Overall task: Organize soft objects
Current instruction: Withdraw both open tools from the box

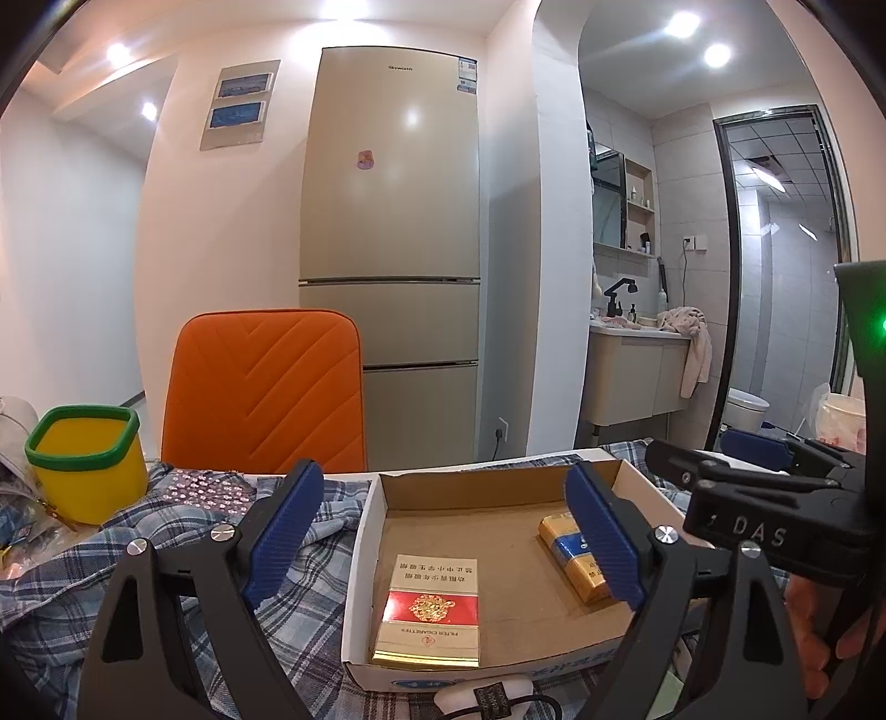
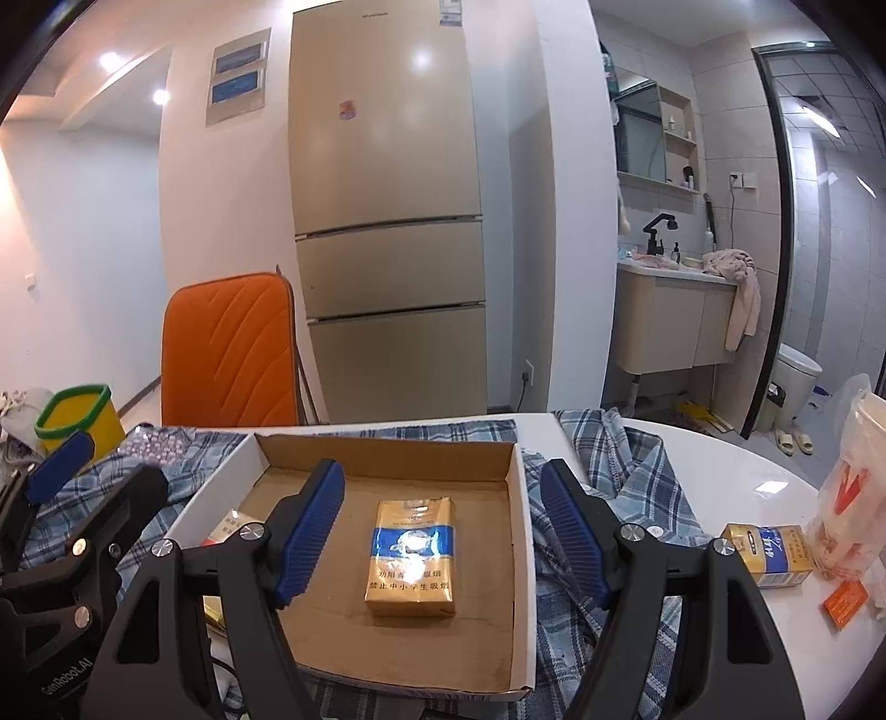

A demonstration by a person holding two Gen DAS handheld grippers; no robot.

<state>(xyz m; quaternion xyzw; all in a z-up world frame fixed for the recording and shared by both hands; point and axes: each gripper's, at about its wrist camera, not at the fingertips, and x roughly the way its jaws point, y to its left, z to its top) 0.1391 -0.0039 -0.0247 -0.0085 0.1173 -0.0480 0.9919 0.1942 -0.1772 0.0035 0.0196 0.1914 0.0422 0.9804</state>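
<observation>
Both grippers, left (image 1: 446, 545) and right (image 2: 440, 540), hover over the box (image 2: 523, 498), jaws wide apart and empty. Inside it lie a red pack (image 1: 426, 615) and a gold pack (image 2: 411, 556). Judged mid-sorting; next, fetch the pack (image 2: 767, 554) right of the box.

Recessed ceiling spotlights (image 1: 684, 25) light both sharp views brightly, glaring off the tall beige refrigerator door (image 1: 390, 160); fisheye edges bend and darken.

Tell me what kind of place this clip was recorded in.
Most likely a small home apartment: a tall fridge stands beside an orange chair, and an open doorway shows a bathroom with a sink vanity and toilet.
</observation>
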